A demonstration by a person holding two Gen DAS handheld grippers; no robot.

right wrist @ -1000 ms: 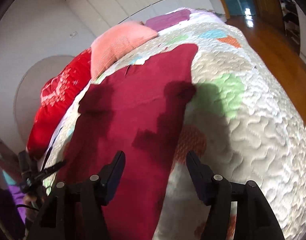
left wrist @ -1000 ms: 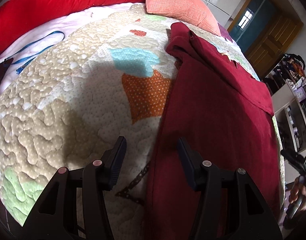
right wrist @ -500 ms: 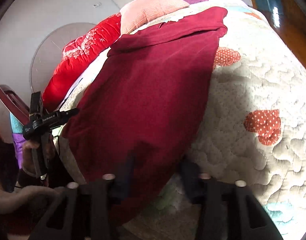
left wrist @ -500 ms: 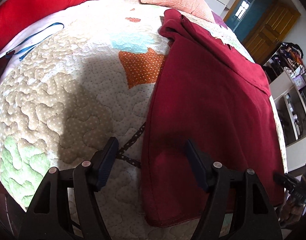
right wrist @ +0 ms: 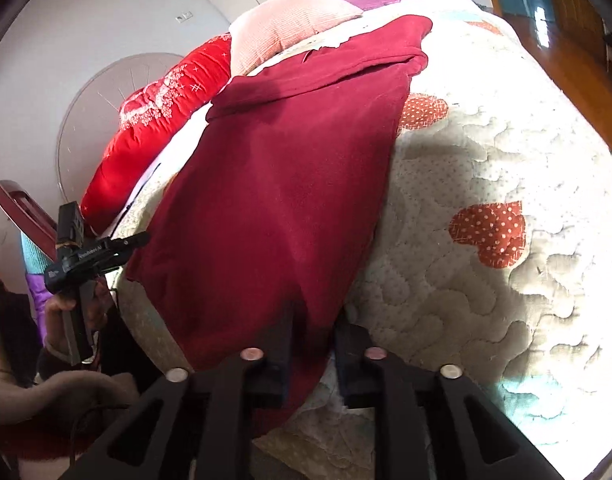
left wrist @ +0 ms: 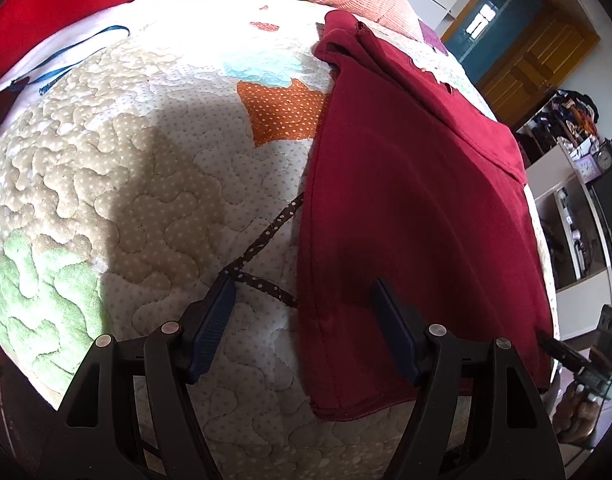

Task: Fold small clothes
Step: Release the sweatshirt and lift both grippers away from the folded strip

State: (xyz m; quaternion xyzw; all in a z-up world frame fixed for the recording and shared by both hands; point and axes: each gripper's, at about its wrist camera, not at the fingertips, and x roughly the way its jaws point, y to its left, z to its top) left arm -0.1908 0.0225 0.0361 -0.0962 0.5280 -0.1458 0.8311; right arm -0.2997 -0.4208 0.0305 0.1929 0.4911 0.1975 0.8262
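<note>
A dark red garment (left wrist: 418,200) lies spread flat on the quilted bed, its top part folded over near the pillows. My left gripper (left wrist: 301,312) is open, its jaws straddling the garment's left side edge close to the near hem. In the right wrist view the garment (right wrist: 289,184) runs away from me, and my right gripper (right wrist: 312,332) is shut on its near right corner at the hem. The other gripper (right wrist: 89,256) shows at the left by the garment's far corner, and the right gripper (left wrist: 586,364) shows at the lower right of the left wrist view.
The patchwork quilt (left wrist: 117,184) covers the bed. A red duvet (right wrist: 153,120) and a pink pillow (right wrist: 289,24) lie at the head. A blue lanyard (left wrist: 65,64) lies on the white sheet. A dotted brown ribbon (left wrist: 261,248) lies by my left gripper. Shelves (left wrist: 574,208) stand beyond the bed.
Both grippers pulled back to the garment's near hem. The right gripper went from open to shut on the hem corner. The left gripper stayed open.
</note>
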